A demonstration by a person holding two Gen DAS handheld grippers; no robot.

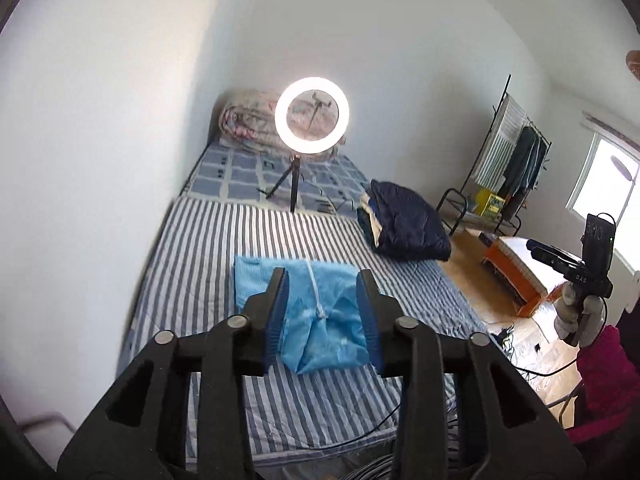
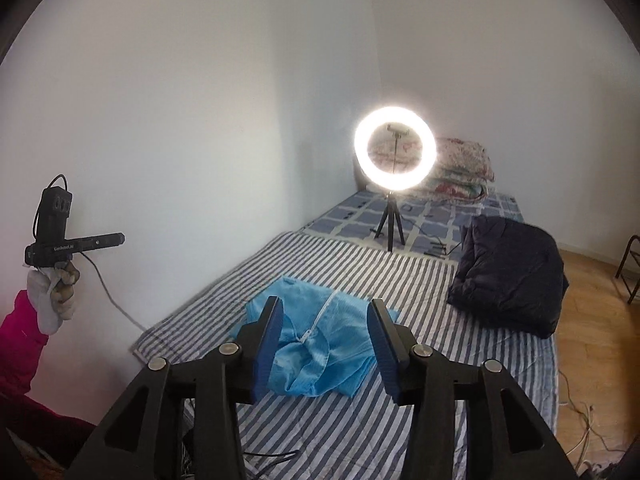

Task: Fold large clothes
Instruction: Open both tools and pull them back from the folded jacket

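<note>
Both your left gripper and right gripper hang with fingers apart, empty; the crumpled light-blue zippered garment, centre frame, may unfold by itself.

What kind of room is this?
Most likely a bedroom: a bed with a blue-and-white striped sheet, a folded floral quilt at its far end, and a black metal clothes rack with hanging clothes.

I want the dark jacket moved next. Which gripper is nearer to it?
Right. The dark jacket lies on the bed's right side; the right gripper is on that side, the left gripper farther over by the wall.
</note>
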